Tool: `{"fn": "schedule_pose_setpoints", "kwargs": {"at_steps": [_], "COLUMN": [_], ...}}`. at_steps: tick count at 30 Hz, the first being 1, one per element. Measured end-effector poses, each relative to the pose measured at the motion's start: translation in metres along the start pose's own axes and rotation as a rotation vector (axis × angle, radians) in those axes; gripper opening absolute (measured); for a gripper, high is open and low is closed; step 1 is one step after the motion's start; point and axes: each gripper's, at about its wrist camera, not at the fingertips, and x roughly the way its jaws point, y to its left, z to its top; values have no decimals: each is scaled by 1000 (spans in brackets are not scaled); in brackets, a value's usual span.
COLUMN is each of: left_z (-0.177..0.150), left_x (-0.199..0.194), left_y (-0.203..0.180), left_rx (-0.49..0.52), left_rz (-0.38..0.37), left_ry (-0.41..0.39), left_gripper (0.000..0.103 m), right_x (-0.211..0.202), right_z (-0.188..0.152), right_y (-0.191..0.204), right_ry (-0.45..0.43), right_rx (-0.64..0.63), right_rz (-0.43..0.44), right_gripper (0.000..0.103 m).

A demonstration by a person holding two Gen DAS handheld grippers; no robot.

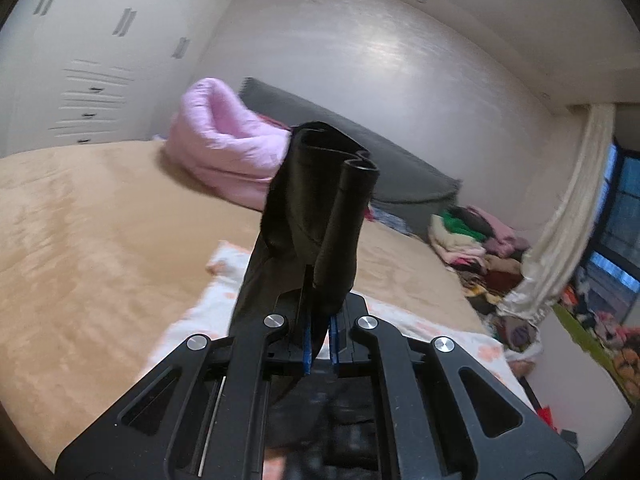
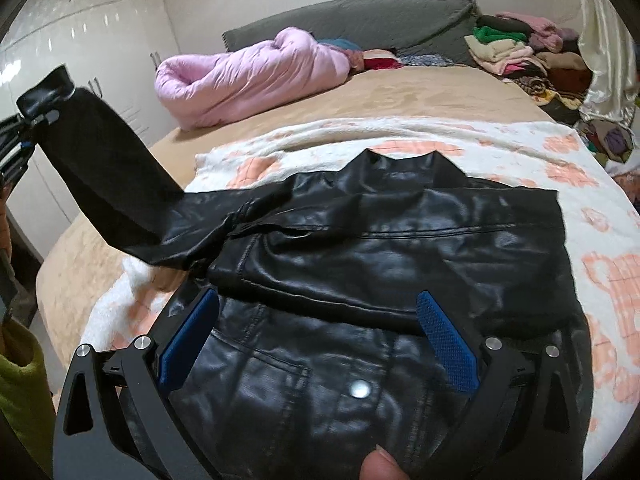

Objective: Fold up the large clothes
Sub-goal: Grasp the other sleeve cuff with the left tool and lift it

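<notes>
A black leather jacket (image 2: 380, 248) lies spread on a white blanket with peach flowers (image 2: 520, 152), which covers part of a tan bed (image 2: 420, 92). The jacket's collar points toward the headboard end, and a metal snap button (image 2: 359, 390) shows on its near front. One sleeve (image 2: 108, 168) is lifted off the bed and stretches up and away to the left side of the right wrist view, where the left hand-held gripper (image 1: 320, 336) has its blue pads (image 1: 306, 344) pressed together on the cuff. In the left wrist view the bunched cuff (image 1: 332, 184) sticks up past the fingertips in rolled folds. The right hand-held gripper (image 2: 316, 312) hovers over the jacket's lower front with its two blue pads (image 2: 448, 344) standing wide apart and nothing clamped between them; a fingertip (image 2: 380, 466) of the person shows at the bottom edge. Farther up the bed sit a rolled pink quilt (image 2: 248, 76), a grey pillow (image 2: 360, 16) against the wall, and a heap of mixed clothes (image 2: 516, 52) near a pale curtain (image 2: 608, 40). White wardrobe doors (image 1: 80, 60) stand beyond the bed.
</notes>
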Motion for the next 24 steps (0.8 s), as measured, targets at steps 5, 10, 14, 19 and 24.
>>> {"fn": "schedule_pose_setpoints", "kwargs": {"at_steps": [5, 10, 14, 19, 24], "left_z": [-7, -27, -55, -94, -134], "left_x": [12, 29, 46, 69, 91], "left_y": [-52, -100, -133, -153, -161], "left_rx": [67, 155, 219, 263, 309], "left_rz": [-95, -193, -240, -265, -268], "left_ry": [30, 90, 156, 246, 346], "left_gripper": [0, 0, 0, 0, 0], "right_x": [-14, -29, -35, -45, -57], "right_z": [-1, -6, -11, -18, -25], "right_y": [-31, -62, -84, -117, -146], "right_ry": [-20, -46, -54, -66, -85], "right_rx": [71, 146, 196, 273, 339], "right_rz": [-7, -13, -29, -47, -78], "right_gripper": [99, 99, 99, 99, 99]}}
